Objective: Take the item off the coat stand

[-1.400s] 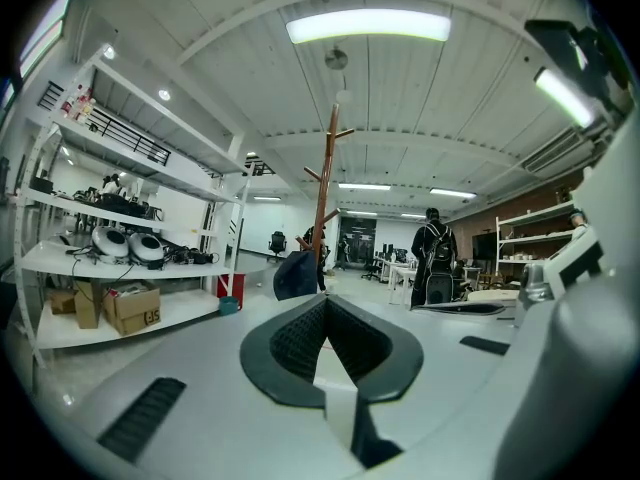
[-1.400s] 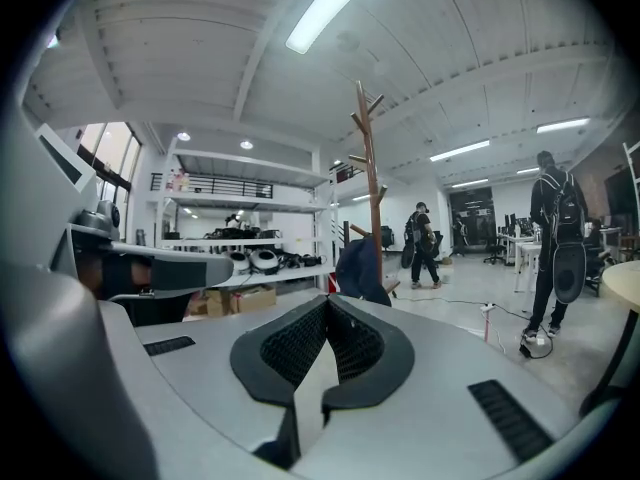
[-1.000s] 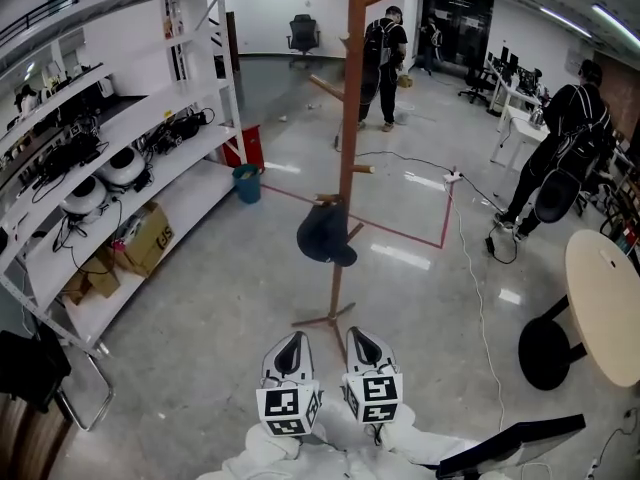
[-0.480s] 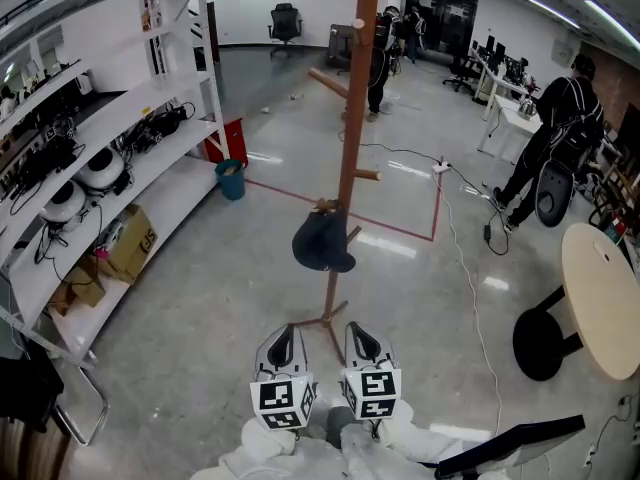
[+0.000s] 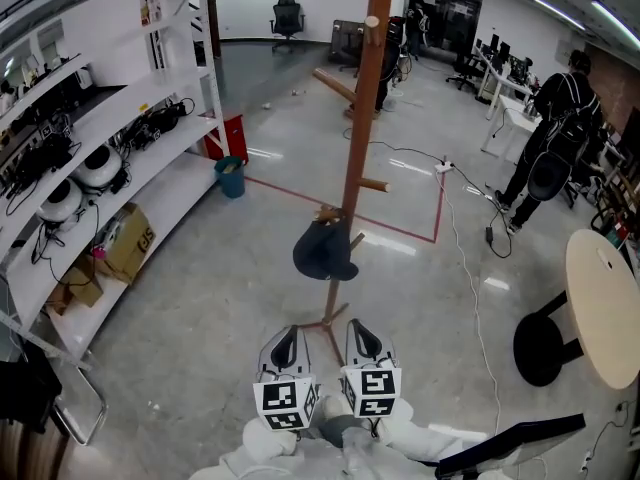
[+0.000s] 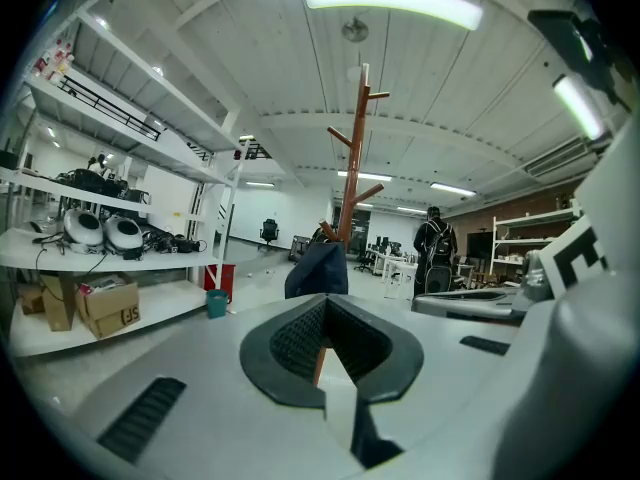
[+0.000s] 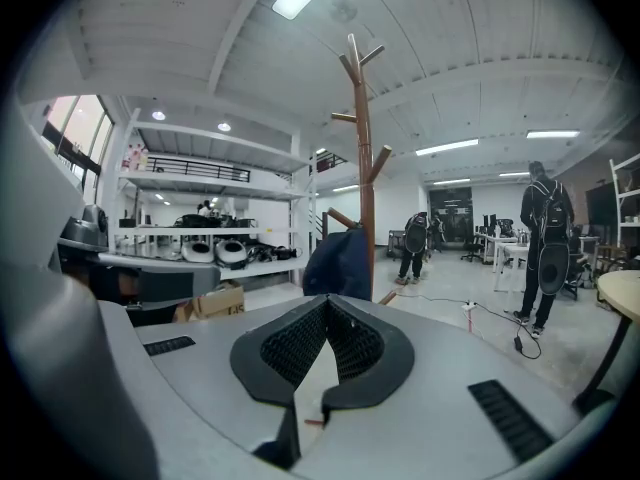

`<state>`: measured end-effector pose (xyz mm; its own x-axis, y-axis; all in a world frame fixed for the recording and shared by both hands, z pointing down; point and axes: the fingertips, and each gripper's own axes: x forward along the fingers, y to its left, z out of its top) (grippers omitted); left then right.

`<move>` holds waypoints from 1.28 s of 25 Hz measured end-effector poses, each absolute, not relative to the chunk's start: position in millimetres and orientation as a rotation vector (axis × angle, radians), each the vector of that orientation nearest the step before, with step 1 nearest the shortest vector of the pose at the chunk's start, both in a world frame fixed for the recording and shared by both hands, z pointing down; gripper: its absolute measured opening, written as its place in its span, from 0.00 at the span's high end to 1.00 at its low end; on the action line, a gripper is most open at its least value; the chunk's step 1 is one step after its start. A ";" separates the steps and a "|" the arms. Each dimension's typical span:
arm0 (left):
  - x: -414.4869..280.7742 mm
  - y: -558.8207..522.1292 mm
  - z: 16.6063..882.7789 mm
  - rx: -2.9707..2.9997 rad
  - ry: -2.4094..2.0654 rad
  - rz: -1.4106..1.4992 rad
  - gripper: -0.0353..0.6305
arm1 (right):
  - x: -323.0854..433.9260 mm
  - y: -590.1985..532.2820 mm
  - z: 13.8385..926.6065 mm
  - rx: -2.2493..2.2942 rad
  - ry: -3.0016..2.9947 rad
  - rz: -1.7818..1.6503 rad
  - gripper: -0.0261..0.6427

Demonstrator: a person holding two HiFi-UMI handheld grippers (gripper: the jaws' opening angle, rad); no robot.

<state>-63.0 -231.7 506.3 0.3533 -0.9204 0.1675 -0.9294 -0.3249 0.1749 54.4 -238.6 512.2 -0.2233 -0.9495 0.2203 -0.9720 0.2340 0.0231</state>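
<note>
A dark navy cap hangs on a low peg of the tall wooden coat stand, which rises from the floor straight ahead. My left gripper and right gripper are side by side at the bottom of the head view, just short of the stand's feet. Both are shut with nothing between the jaws. The left gripper view has the cap just above the closed tips. The right gripper view shows the cap beyond its closed tips, beside the pole.
White shelving with gear and cardboard boxes lines the left side, with a teal bin at its end. A round table stands at the right. A cable runs over the floor. People stand farther back.
Both grippers and the head camera have come closer to the coat stand. The stand's feet now lie just ahead of the jaw tips. The cap hangs as before.
</note>
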 end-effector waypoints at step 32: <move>-63.3 -338.1 498.6 2.345 -1.741 0.080 0.95 | 44.2 -354.3 505.6 1.758 -2.418 0.170 0.88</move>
